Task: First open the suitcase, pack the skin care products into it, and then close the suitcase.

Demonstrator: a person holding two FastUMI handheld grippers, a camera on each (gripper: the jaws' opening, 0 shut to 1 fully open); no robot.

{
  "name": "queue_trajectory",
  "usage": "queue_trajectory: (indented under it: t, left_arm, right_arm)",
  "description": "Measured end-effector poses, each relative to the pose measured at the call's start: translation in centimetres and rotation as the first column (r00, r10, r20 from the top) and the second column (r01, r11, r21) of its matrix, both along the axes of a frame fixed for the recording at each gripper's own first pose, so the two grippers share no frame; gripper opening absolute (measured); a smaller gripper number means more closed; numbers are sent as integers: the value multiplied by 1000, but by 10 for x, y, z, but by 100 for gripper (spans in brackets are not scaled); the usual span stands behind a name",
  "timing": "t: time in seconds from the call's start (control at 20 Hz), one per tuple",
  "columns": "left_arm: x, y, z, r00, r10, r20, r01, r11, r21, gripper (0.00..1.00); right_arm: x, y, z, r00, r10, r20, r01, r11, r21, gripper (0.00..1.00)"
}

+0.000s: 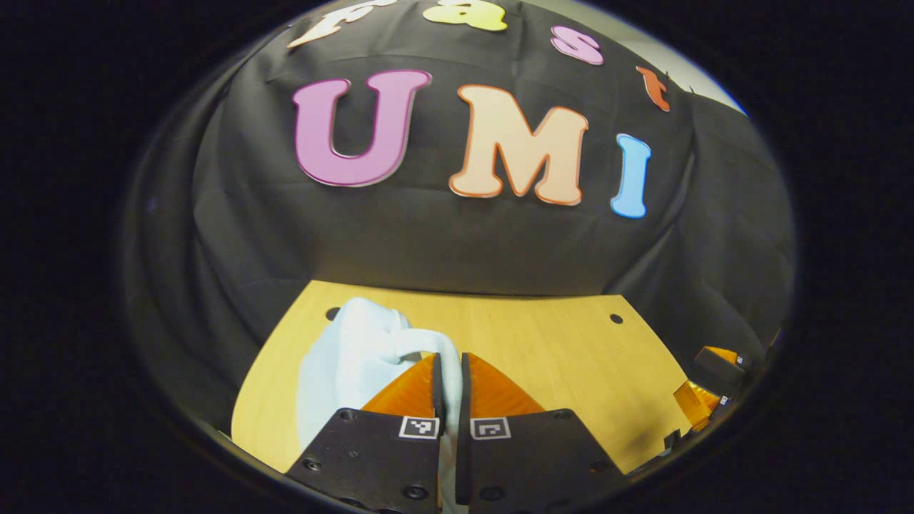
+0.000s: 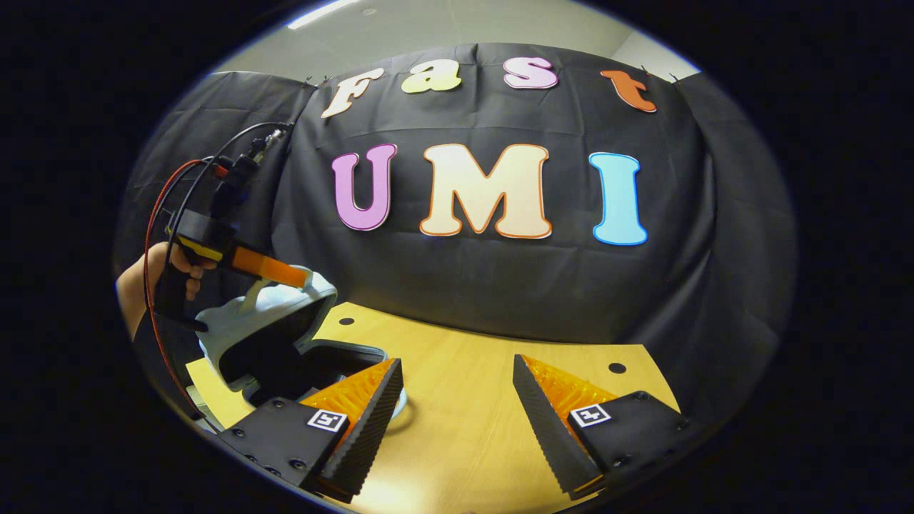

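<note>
A small pale blue suitcase (image 1: 343, 357) lies on the left part of the wooden table (image 1: 557, 343). My left gripper (image 1: 450, 364) is shut on the thin handle of its lid (image 1: 421, 339). From the right gripper view, the lid (image 2: 275, 314) stands lifted and tilted above the base (image 2: 350, 353), and the inside looks dark. The left gripper (image 2: 285, 275) sits on top of the lid, held by a hand (image 2: 168, 268). My right gripper (image 2: 457, 400) is open over bare table to the right of the suitcase, holding nothing.
The black cloth wall closes off the table's far edge. Red and black cables (image 2: 161, 214) loop from the left gripper. Small round holes (image 2: 617, 368) mark the table near its back corners. The right gripper (image 1: 714, 389) sits by the table's right edge.
</note>
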State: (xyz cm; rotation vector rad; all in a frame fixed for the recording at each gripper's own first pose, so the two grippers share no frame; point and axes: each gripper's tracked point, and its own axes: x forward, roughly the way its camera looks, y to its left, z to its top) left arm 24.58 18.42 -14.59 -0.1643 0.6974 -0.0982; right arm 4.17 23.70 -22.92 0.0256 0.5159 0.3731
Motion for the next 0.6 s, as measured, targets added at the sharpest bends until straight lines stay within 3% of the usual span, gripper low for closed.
queue_trajectory:
  t: [0.05, 0.3, 0.4, 0.5, 0.6]
  left_arm:
    - [-1, -13, -9, 1000, -12, -22, 12, 1000, -6, 5]
    - [3, -60, -62, 989, -70, -127, 77, 996, 47, 5]
    - [1, -89, -73, 982, -112, -149, 112, 994, -13, 13]
    - [-6, -114, -71, 984, -122, -132, 115, 991, -63, 35]
    - [-3, -128, -55, 993, -101, -55, 99, 994, -40, 70]
  right_arm:
    - [-2, -7, -1, 1000, -10, -2, 10, 1000, -5, 97]
    - [-6, -46, 0, 998, -62, -8, 61, 998, -31, 97]
    - [-7, -60, 2, 998, -67, -5, 67, 997, -43, 97]
    - [-5, -76, 5, 997, -71, 3, 71, 996, -54, 97]
    - [0, -90, 17, 996, -79, 27, 80, 996, -35, 97]
